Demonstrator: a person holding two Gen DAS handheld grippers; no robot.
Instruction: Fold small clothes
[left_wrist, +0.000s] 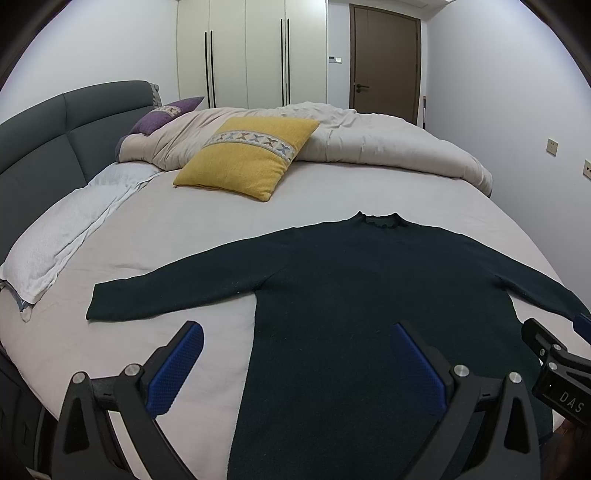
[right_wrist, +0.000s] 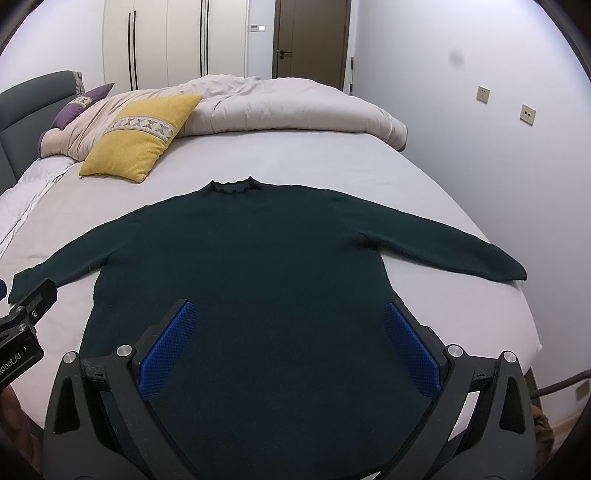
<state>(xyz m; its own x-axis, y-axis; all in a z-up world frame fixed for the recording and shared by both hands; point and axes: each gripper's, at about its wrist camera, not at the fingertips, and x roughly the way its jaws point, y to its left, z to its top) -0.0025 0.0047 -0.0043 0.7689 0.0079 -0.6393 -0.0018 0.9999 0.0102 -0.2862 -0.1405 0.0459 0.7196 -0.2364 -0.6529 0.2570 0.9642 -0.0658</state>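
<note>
1. Your dark green sweater (right_wrist: 258, 266) lies flat on the bed sheet (right_wrist: 332, 158), collar away from you, hem toward you, both sleeves spread out to the sides.
2. Left sleeve (left_wrist: 177, 284) runs out flat onto bare sheet; its cuff sits ahead of your left gripper (left_wrist: 295, 365). The right sleeve (right_wrist: 443, 243) ends near the right edge of the mattress.
3. Left gripper: jaws spread wide, holding nothing. It hovers over the sweater's left side near the hem. The left blue pad (left_wrist: 173, 369) is over bare sheet, the right one is over the knit, so the sweater's side edge runs between your fingers.
4. Right gripper (right_wrist: 291, 347): jaws also spread wide, holding nothing. Both blue pads are over the sweater body, with the right-hand pad close to the right side seam.
5. I can't tell from either wrist view whether any pad touches the fabric (looks like hovering, no bunching in the knit).
6. Each gripper shows in the other's view: the right one at the right edge of the left wrist view, the left one at the left edge of the right wrist view. They are side by side, near but apart.
7. Beyond the collar: a yellow cushion (left_wrist: 247, 155) with a patterned band leans on a rumpled beige duvet (left_wrist: 369, 136). A purple cushion (left_wrist: 162, 114) sits by the grey headboard (left_wrist: 44, 140), with a white pillow (left_wrist: 70, 236) below it.
8. Background: white wardrobe (left_wrist: 247, 51) and brown door (left_wrist: 384, 59).
</note>
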